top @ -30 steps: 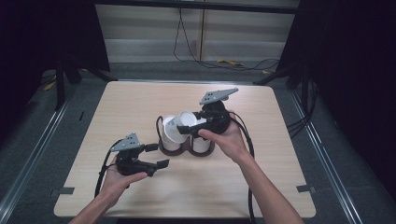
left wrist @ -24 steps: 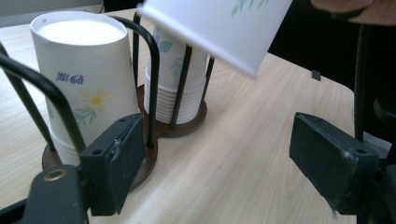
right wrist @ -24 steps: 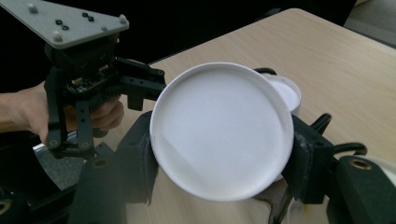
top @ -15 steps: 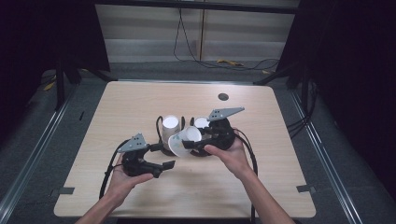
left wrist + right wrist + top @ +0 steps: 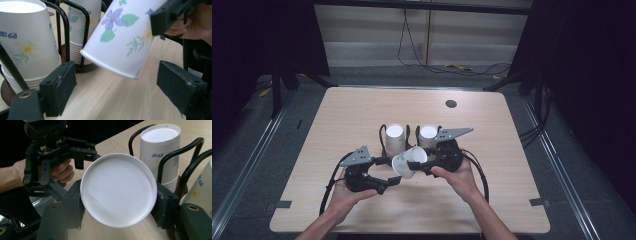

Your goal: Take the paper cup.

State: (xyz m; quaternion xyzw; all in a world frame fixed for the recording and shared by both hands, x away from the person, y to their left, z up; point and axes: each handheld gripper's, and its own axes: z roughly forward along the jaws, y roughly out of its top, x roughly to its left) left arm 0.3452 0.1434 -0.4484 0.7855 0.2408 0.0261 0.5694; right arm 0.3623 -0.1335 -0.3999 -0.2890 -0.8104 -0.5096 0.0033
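My right gripper [image 5: 421, 163] is shut on a flowered paper cup [image 5: 408, 161] that lies tilted on its side above the table. The cup's white base [image 5: 118, 190] faces the right gripper view, squeezed between both jaws. My left gripper [image 5: 386, 173] is open just left of the cup. In the left gripper view the cup's rim end [image 5: 122, 37] hangs above and between the spread jaws of the left gripper [image 5: 117, 87], not touching them. Two stacks of upside-down cups [image 5: 394, 137] [image 5: 428, 135] stand in black wire holders right behind.
The wire holder's hoops [image 5: 63, 30] and the near stack [image 5: 27, 45] stand close to my left jaw. A small round hole [image 5: 451, 104] sits at the table's back right. Bare tabletop [image 5: 512, 190] extends on both sides and in front.
The right gripper has carried one cup off the stacks toward the front left and tipped it sideways. The left gripper has moved right, up to the cup.
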